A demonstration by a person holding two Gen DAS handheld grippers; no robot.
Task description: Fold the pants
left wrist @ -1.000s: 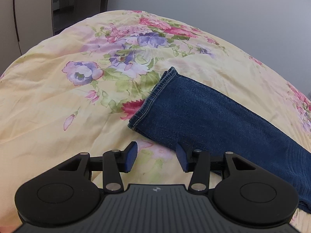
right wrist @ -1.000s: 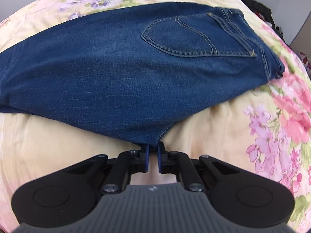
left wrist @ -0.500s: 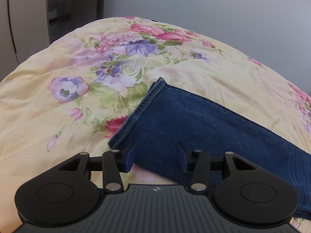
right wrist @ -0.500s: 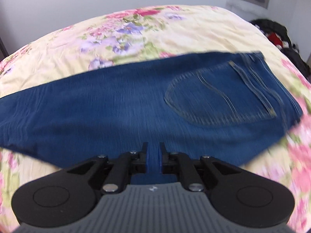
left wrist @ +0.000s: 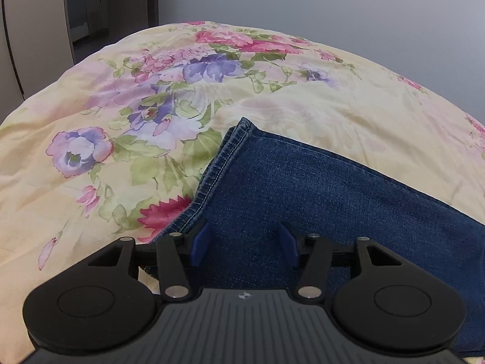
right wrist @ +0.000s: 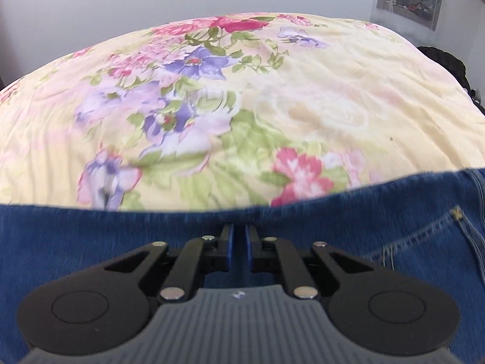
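Note:
Blue jeans (left wrist: pixel 318 194) lie on a bed with a yellow floral cover (left wrist: pixel 121 115). In the left wrist view the leg's hem runs diagonally up from my left gripper (left wrist: pixel 245 244), which is open with its blue pads over the denim just inside the hem. In the right wrist view my right gripper (right wrist: pixel 237 244) is shut, jaws nearly touching, over the upper part of the jeans (right wrist: pixel 121 236); whether cloth is pinched between the pads is hidden. A stitched back pocket (right wrist: pixel 436 230) shows at right.
The floral cover (right wrist: pixel 242 106) fills the view beyond the jeans. A grey wall (left wrist: pixel 333 6) stands behind the bed. A cabinet and doorway (left wrist: pixel 85 9) are at far left. Dark clothing (right wrist: pixel 445 63) lies off the bed's right edge.
My left gripper has moved forward over the leg's hem, staying open. My right gripper, still shut, has advanced across the jeans, so most of the denim now lies beneath it.

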